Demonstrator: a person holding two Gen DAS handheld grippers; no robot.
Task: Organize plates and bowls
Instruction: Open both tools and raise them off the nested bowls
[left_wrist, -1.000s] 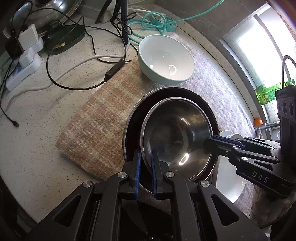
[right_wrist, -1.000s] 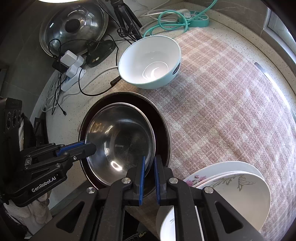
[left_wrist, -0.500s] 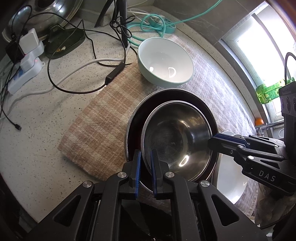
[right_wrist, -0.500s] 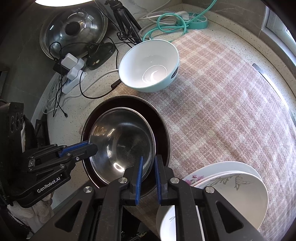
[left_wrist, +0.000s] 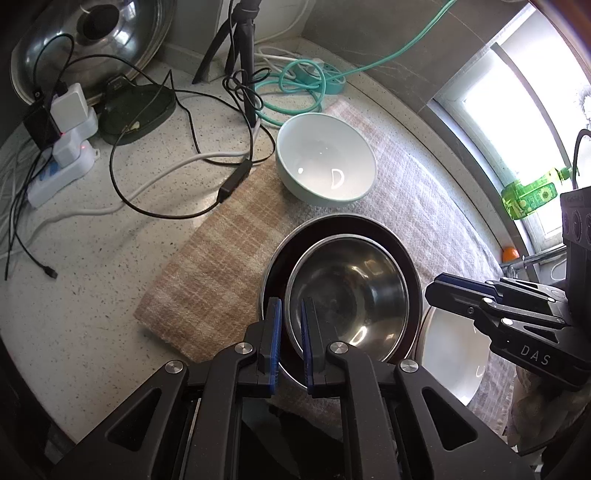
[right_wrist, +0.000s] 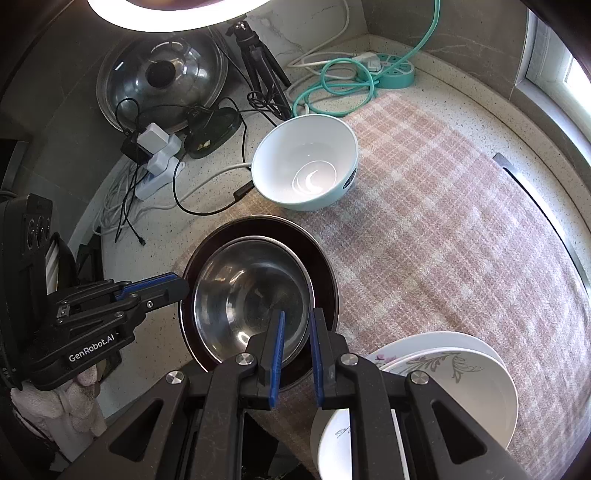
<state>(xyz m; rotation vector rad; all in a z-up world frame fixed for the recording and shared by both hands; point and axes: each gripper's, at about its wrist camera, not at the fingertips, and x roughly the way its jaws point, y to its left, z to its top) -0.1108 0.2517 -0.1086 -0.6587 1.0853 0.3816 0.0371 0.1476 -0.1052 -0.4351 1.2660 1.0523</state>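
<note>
A steel bowl (left_wrist: 347, 295) (right_wrist: 251, 295) sits nested inside a wider dark bowl (left_wrist: 369, 221) (right_wrist: 321, 266) on the checked cloth. My left gripper (left_wrist: 291, 306) hangs just above its near-left rim, pads almost together with nothing between them. Over the opposite rim, my right gripper (right_wrist: 297, 317) leaves only a narrow slit between its pads and holds nothing. Each shows in the other's view: the right gripper (left_wrist: 434, 290) and the left gripper (right_wrist: 181, 286). A mint-and-white bowl (left_wrist: 325, 166) (right_wrist: 306, 162) stands behind. Stacked white flowered plates (right_wrist: 461, 373) (left_wrist: 454, 347) lie to the right.
The checked cloth (right_wrist: 443, 221) covers the speckled counter. Behind it lie a power strip (left_wrist: 59, 173), loose black and white cables (left_wrist: 155, 206), a tripod (right_wrist: 258, 66), a glass pot lid (right_wrist: 162, 81) and a teal socket hub (right_wrist: 391, 70). A window ledge runs along the right.
Both grippers have risen away from the steel bowl, whose rim no longer sits between their pads. The bowl stays nested in the dark bowl and looks smaller.
</note>
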